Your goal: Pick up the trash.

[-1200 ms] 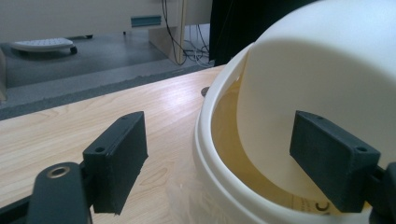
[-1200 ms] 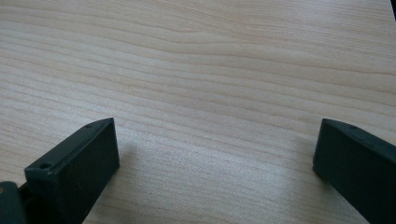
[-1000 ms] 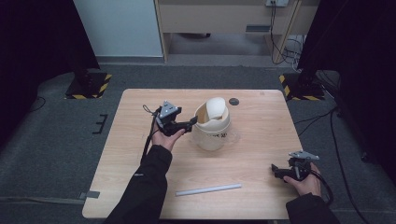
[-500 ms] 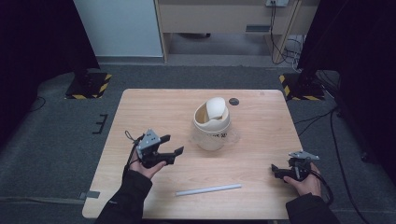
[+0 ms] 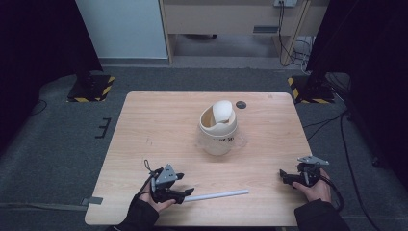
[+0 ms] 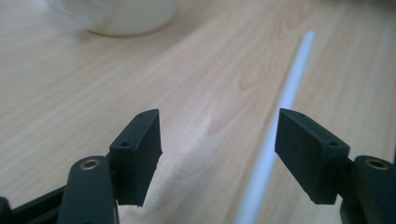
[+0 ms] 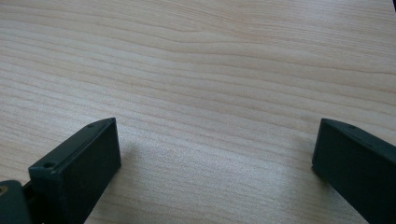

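- We find the left claw (image 5: 185, 193) low over the near edge of the desk (image 5: 159, 125), at the left end of the white rod (image 5: 219, 195). A second ago it stood at the cup (image 5: 219, 132) in mid-desk; it has since come back toward us and down.
- Its jaws have just been closing, yet they stand apart. In the left claw view the rod (image 6: 280, 126) runs between them, close to the right-hand jaw, and neither pad presses on it.
- The rod lies flat on the desk, well apart from the cup, and is not yet gripped.
- The cup stands upright with a pale rounded piece (image 5: 223, 111) in its mouth.
- The right claw (image 5: 287, 177) rests open at the near right of the desk, with bare wood between its jaws, as before.
- We judge that work has passed from the cup to the rod. The next move calls for the jaws to centre on the rod and close on it.
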